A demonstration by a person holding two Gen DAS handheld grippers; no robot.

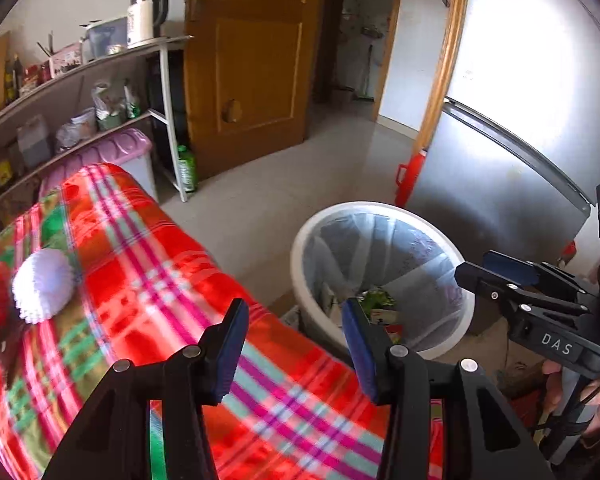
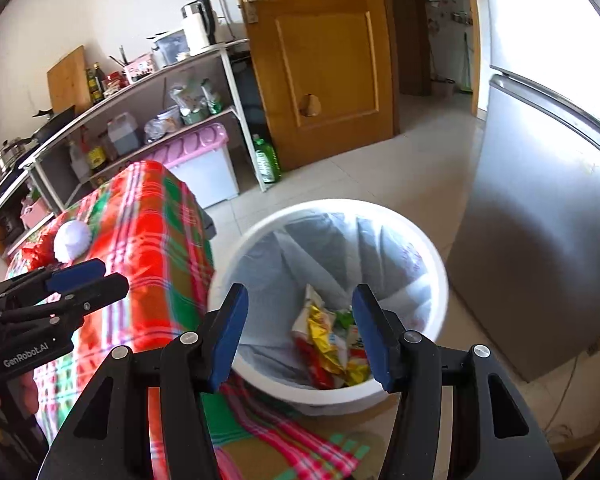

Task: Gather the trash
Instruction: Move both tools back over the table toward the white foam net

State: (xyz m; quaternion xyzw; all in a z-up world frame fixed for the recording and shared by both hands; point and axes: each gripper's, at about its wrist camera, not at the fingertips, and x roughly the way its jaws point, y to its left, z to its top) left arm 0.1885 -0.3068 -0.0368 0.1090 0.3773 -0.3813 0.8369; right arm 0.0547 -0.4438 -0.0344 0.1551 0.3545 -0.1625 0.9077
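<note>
Where wrappers (image 2: 332, 344) lie, bin (image 2: 260, 372) depths stay hidden.

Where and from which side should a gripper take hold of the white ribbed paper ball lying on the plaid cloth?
Grip the white ribbed paper ball across its middle, coming from above. It sits on the red plaid tablecloth with open space overhead, and red crumpled wrapping lies against its near-left side, so a low approach would probably snag. The open left gripper is nearer.
</note>
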